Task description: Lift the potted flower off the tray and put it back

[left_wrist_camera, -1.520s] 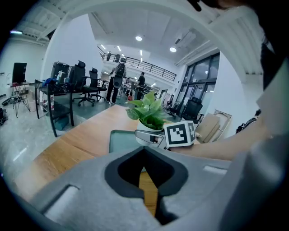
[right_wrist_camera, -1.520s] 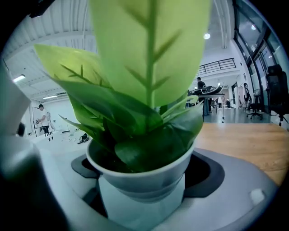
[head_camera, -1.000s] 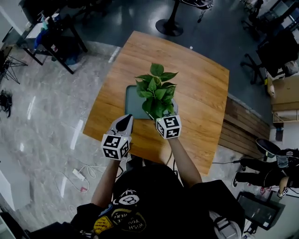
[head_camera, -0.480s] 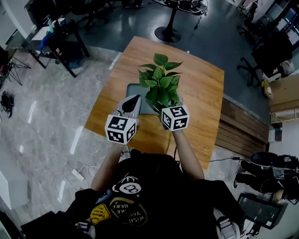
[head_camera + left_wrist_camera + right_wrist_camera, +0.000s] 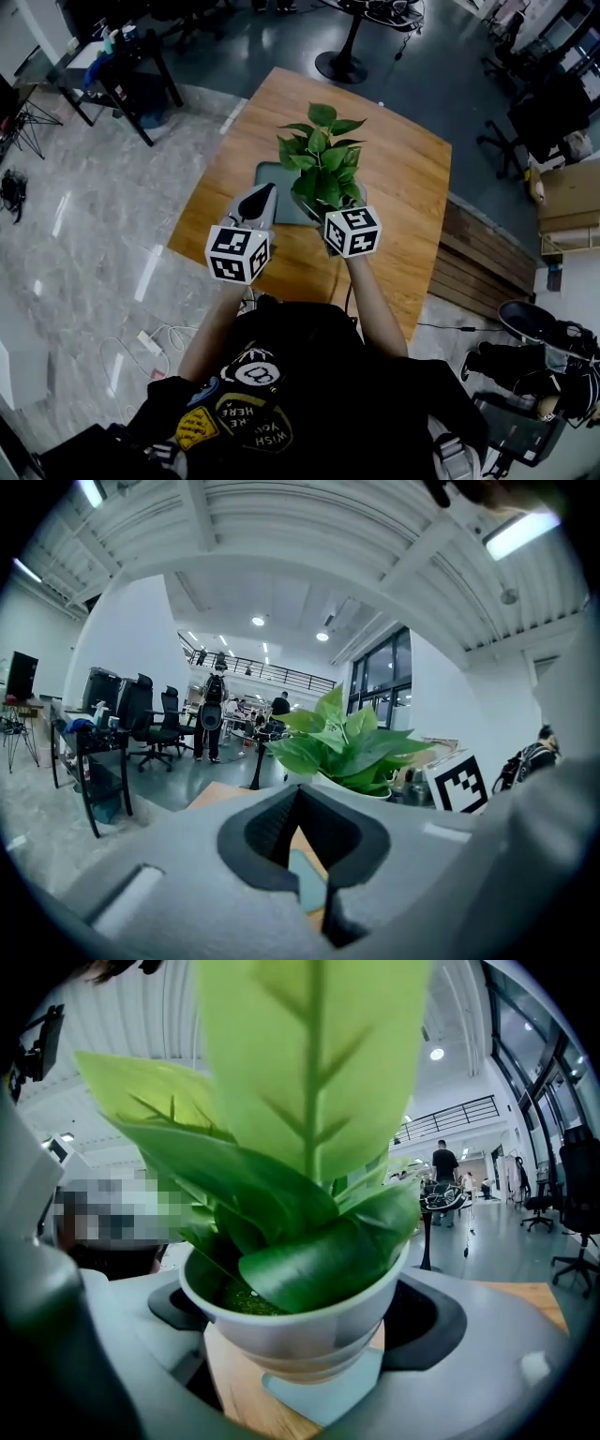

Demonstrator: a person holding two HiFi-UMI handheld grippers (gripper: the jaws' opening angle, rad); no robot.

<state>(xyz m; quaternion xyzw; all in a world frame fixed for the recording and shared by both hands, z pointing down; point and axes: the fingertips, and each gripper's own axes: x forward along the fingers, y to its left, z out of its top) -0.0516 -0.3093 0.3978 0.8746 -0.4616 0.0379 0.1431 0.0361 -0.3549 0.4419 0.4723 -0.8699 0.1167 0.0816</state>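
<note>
The potted flower (image 5: pixel 322 161), green leaves in a white pot (image 5: pixel 298 1327), hangs in the air above the table. My right gripper (image 5: pixel 339 204) is shut on the pot, one jaw on each side of its wall (image 5: pixel 305 1321). Below it the grey-blue tray (image 5: pixel 272 180) lies bare on the wooden table (image 5: pixel 405 178); a piece of the tray (image 5: pixel 330 1396) shows under the pot. My left gripper (image 5: pixel 262 199) hovers left of the plant, over the tray's near left edge. Its jaws meet at the tips (image 5: pixel 298 794) with nothing between them. The leaves (image 5: pixel 345 752) show beyond them.
The table stands on a glossy stone floor. A round pedestal base (image 5: pixel 339 66) is behind it, black desks and chairs (image 5: pixel 122 70) at the back left, wooden slats (image 5: pixel 483 258) and cardboard boxes (image 5: pixel 567 192) to the right. A power strip and cable (image 5: pixel 150 339) lie on the floor at the left.
The right gripper has raised the pot from the tray into the air. The left gripper has risen beside it and stayed shut.
</note>
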